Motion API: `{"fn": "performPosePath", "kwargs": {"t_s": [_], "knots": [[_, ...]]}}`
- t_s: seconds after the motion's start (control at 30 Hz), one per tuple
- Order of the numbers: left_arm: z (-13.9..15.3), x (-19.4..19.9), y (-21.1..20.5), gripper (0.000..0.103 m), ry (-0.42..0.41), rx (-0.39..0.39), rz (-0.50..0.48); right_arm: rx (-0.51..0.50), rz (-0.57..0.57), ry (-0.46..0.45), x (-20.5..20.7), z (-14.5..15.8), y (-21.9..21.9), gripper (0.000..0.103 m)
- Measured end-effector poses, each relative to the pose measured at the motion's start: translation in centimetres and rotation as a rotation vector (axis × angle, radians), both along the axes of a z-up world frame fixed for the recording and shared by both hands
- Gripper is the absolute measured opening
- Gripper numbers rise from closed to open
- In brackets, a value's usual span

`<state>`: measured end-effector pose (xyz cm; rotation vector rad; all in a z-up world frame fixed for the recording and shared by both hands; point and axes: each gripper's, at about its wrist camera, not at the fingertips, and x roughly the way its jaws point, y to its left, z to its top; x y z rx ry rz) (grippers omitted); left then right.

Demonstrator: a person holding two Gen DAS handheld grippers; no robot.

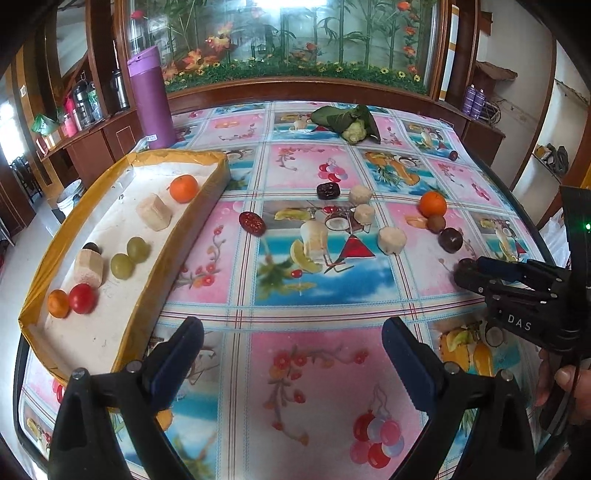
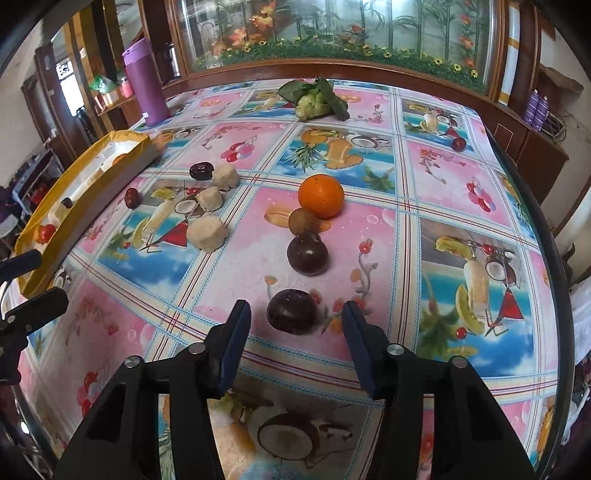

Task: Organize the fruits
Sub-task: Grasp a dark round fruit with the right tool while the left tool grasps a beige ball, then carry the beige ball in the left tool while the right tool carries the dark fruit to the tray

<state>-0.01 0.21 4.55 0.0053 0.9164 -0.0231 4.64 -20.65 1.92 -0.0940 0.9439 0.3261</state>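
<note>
A dark plum (image 2: pixel 292 311) sits on the bench (image 2: pixel 443 192) just ahead of the right gripper (image 2: pixel 295 328), whose jaws are spread wide and level with its sides, not touching it. Beyond it lie a second plum (image 2: pixel 307 255), a small brown fruit (image 2: pixel 303 220) and an orange (image 2: pixel 321 195) in a row. The left gripper (image 1: pixel 291 354) hovers with jaws spread over bare cloth, beside a yellow-edged tray (image 1: pixel 184 236) holding grapes (image 1: pixel 130 256) and a tomato (image 1: pixel 82 298).

left wrist view looks low across the table (image 1: pixel 303 369) from its near-left edge, tray (image 1: pixel 122 236) close by; right wrist view sits closer in, further right — both face the glass cabinet (image 2: pixel 332 33) and share the scattered fruit.
</note>
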Motion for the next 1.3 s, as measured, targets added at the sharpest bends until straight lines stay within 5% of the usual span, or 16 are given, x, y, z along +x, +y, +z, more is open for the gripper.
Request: {"fn": "performPosePath", "kwargs": {"t_s": [0.1, 0.6, 0.9, 0.97, 1.3], "knots": [[-0.1, 0.7, -0.5, 0.099, 0.001, -0.008, 0.002, -0.007, 0.023, 0.014, 0.2, -0.3, 0.2, 0.027], [-2.4, 6.8, -7.0, 0.097, 0.053, -0.05, -0.084, -0.035, 0.032, -0.034, -2.1, 1.0, -2.7, 0.026], [-3.5, 8.9, -8.5, 0.056, 0.067, -0.056, -0.085, -0.015, 0.031, -0.029, -2.2, 1.0, -4.0, 0.026], [-3.4, 8.9, -8.6, 0.031, 0.055, -0.05, -0.09, -0.014, 0.034, -0.03, -2.1, 1.0, -4.0, 0.026], [-3.2, 7.2, -6.3, 0.031, 0.067, -0.122, -0.092, 0.002, 0.026, -0.043, -2.1, 1.1, -4.0, 0.026]]}}
